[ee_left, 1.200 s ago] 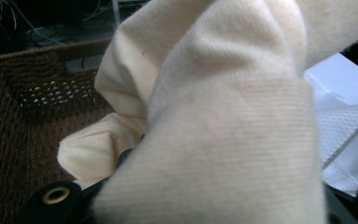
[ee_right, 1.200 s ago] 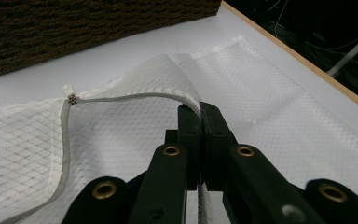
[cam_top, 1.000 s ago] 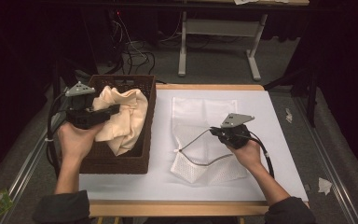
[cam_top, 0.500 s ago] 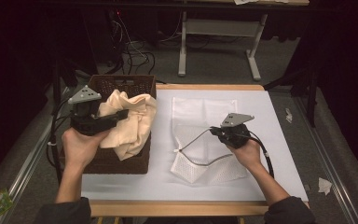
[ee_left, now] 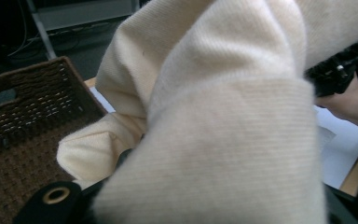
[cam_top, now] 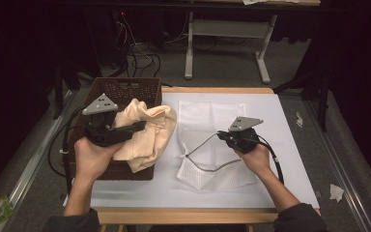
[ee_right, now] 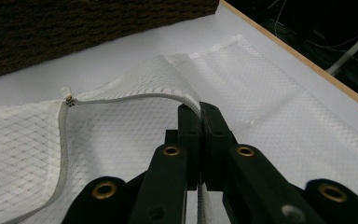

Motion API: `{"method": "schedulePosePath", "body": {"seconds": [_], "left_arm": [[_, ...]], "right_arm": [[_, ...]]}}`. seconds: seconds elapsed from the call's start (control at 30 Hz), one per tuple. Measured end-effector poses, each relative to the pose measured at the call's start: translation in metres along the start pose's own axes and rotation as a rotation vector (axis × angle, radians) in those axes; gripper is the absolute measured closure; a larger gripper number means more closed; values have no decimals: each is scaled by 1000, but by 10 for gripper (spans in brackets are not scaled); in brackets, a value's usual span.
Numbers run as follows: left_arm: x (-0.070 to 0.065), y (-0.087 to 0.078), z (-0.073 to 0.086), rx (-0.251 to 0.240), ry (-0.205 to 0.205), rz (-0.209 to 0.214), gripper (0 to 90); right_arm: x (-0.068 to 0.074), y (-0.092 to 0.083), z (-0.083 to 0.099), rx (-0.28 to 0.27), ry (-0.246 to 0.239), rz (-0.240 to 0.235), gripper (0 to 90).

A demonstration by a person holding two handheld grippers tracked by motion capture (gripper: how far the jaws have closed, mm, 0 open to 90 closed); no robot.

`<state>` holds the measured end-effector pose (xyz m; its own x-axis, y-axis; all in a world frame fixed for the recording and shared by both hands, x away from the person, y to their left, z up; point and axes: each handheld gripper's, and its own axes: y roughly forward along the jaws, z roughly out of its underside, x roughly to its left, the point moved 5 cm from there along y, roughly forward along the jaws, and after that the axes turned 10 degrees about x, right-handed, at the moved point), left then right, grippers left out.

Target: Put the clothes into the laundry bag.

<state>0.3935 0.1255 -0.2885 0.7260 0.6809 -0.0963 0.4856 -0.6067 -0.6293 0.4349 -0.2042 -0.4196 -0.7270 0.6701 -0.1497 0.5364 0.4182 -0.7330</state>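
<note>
A cream knitted garment (cam_top: 147, 133) hangs from my left gripper (cam_top: 137, 126), which is shut on a fold of it above the right edge of the brown woven basket (cam_top: 125, 89). Seen along the left gripper, the cream garment (ee_left: 223, 121) covers the jaws. A white mesh laundry bag (cam_top: 212, 140) lies flat on the white table cover. My right gripper (cam_top: 221, 137) is shut on the bag's grey zipper edge (ee_right: 135, 98) and lifts it, holding the mouth open. The gripper's own camera shows the right gripper (ee_right: 199, 112) with its jaws pressed together on that edge.
The basket (ee_left: 23, 121) stands at the table's left side. The white cover (cam_top: 280, 145) ends at a wooden edge (cam_top: 193, 215) in front. Behind the table stand a metal frame (cam_top: 224, 43) and loose cables on the floor.
My left gripper has carried the cream garment to the right and slightly up, out over the basket's right rim toward the bag. The right gripper has kept still on the zipper edge.
</note>
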Motion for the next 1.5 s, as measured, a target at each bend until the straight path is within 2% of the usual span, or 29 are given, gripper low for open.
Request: {"method": "schedulePosePath", "body": {"seconds": [0.23,0.7,1.5], "left_arm": [[-12,5,-1,-3,21,44,659],[-29,11,0,5,53,99,659],[-52,26,12,27,87,156,658]], "right_arm": [[-1,-1,-1,-1,2,2,890],[-1,1,-4,7,2,2,890],[-2,5,-5,8,-1,-1,889]]}}
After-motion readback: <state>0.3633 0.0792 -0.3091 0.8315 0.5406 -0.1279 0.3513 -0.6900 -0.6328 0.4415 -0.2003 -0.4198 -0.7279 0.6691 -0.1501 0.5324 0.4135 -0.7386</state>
